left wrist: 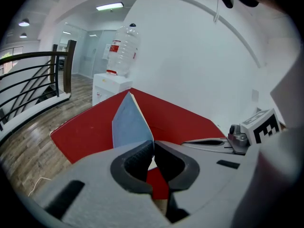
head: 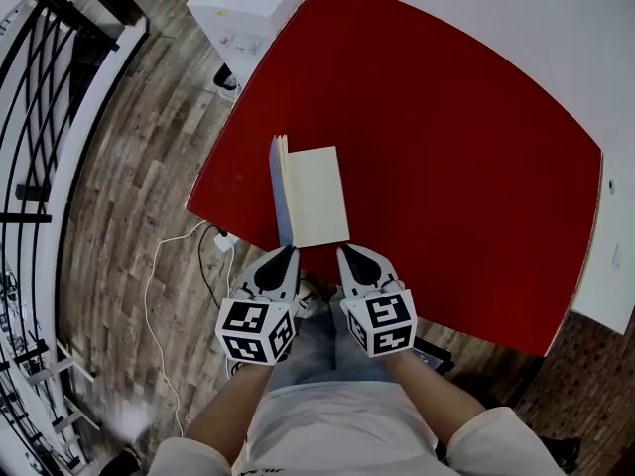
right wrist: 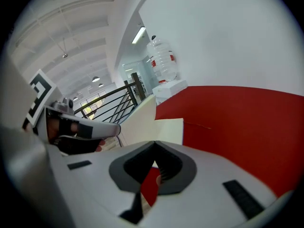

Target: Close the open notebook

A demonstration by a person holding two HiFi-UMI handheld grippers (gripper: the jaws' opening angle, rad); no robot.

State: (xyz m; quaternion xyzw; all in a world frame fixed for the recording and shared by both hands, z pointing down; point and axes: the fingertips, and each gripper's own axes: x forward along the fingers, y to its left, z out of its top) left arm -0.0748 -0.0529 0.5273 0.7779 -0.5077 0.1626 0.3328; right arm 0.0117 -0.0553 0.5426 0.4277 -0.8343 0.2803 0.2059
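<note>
The notebook (head: pixel 316 196) lies on the red table (head: pixel 446 147) near its front edge. Its cream pages face up, and its blue-grey left cover (head: pixel 278 191) stands nearly upright. In the left gripper view the cover (left wrist: pixel 129 122) rises just beyond my left gripper (left wrist: pixel 153 144), whose jaws are shut on nothing. My right gripper (right wrist: pixel 154 148) is also shut and empty, with the cream page (right wrist: pixel 167 128) just ahead of it. In the head view both grippers, left (head: pixel 289 253) and right (head: pixel 344 253), sit side by side just short of the notebook's near edge, apart from it.
A white water dispenser (head: pixel 248 8) with a bottle (left wrist: pixel 124 44) stands past the table's far left corner. A black railing (head: pixel 40 117) runs along the left. A white cable (head: pixel 159 296) lies on the wooden floor. A white wall borders the table's right.
</note>
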